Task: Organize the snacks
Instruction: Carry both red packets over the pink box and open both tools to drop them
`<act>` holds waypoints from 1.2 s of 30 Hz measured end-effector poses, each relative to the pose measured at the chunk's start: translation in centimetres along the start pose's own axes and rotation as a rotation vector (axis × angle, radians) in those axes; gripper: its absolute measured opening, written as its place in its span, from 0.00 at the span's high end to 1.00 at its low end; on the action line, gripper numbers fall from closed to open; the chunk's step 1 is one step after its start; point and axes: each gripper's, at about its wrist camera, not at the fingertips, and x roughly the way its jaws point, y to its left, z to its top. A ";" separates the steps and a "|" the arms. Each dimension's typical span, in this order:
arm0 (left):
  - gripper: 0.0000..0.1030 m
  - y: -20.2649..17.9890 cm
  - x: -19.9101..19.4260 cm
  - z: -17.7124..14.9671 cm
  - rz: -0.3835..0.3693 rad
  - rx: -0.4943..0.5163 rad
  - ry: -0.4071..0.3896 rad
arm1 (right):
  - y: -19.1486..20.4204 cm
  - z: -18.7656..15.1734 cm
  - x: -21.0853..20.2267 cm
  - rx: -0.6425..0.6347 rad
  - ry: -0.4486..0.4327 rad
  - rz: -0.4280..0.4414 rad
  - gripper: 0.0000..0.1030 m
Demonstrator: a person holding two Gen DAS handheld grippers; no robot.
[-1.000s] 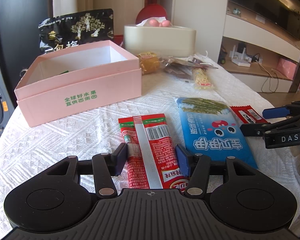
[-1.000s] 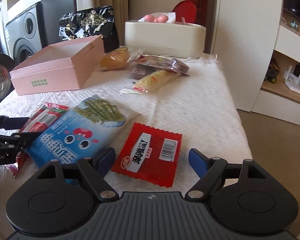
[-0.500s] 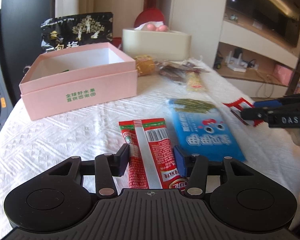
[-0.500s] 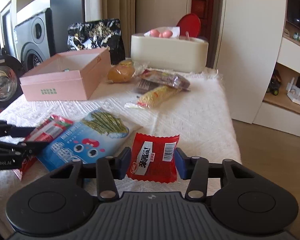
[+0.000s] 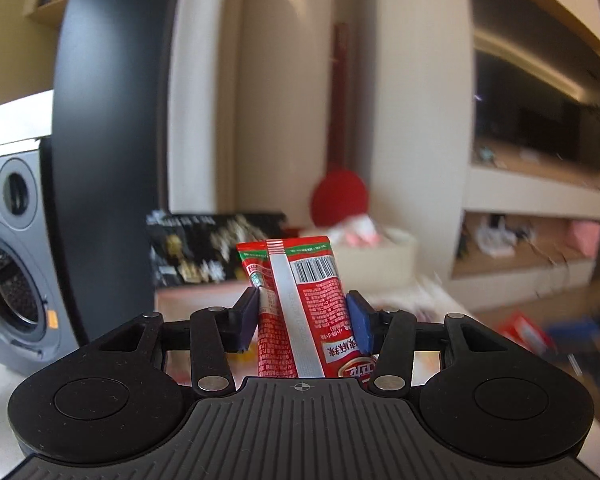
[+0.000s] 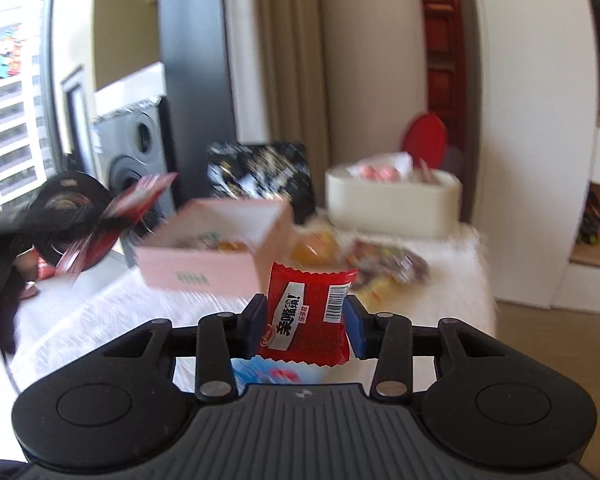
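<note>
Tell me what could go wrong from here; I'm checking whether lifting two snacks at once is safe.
The long red sachet is pinched only by its edges in the left hand-held gripper, so it might slip. The small red packet in the right hand-held gripper looks bowed. Both head toward the pink cardboard box; they could collide there.

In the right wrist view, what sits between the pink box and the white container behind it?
In the right wrist view, between the pink box and the white container lies a blurred orange-yellow snack on the tablecloth, the black bag behind.
</note>
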 end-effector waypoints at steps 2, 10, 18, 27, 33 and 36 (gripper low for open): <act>0.48 1.8 4.1 1.3 0.028 -0.055 0.057 | 1.1 0.7 0.6 -0.027 -0.012 0.018 0.60; 0.48 7.0 18.9 -3.2 0.132 -0.207 0.381 | 3.0 2.9 5.5 -0.109 0.010 0.056 0.60; 0.47 7.4 19.6 -5.2 0.108 -0.172 0.420 | 3.0 4.9 13.4 -0.095 0.091 0.070 0.60; 0.46 6.7 16.2 -5.6 0.053 -0.089 0.342 | 3.9 9.0 26.5 0.070 0.219 0.156 0.60; 0.49 5.9 14.5 -5.7 0.053 -0.026 0.313 | 4.1 9.3 30.9 0.125 0.323 0.170 0.50; 0.49 5.6 14.2 -5.7 0.050 -0.019 0.313 | 3.4 9.1 29.0 0.141 0.288 0.165 0.39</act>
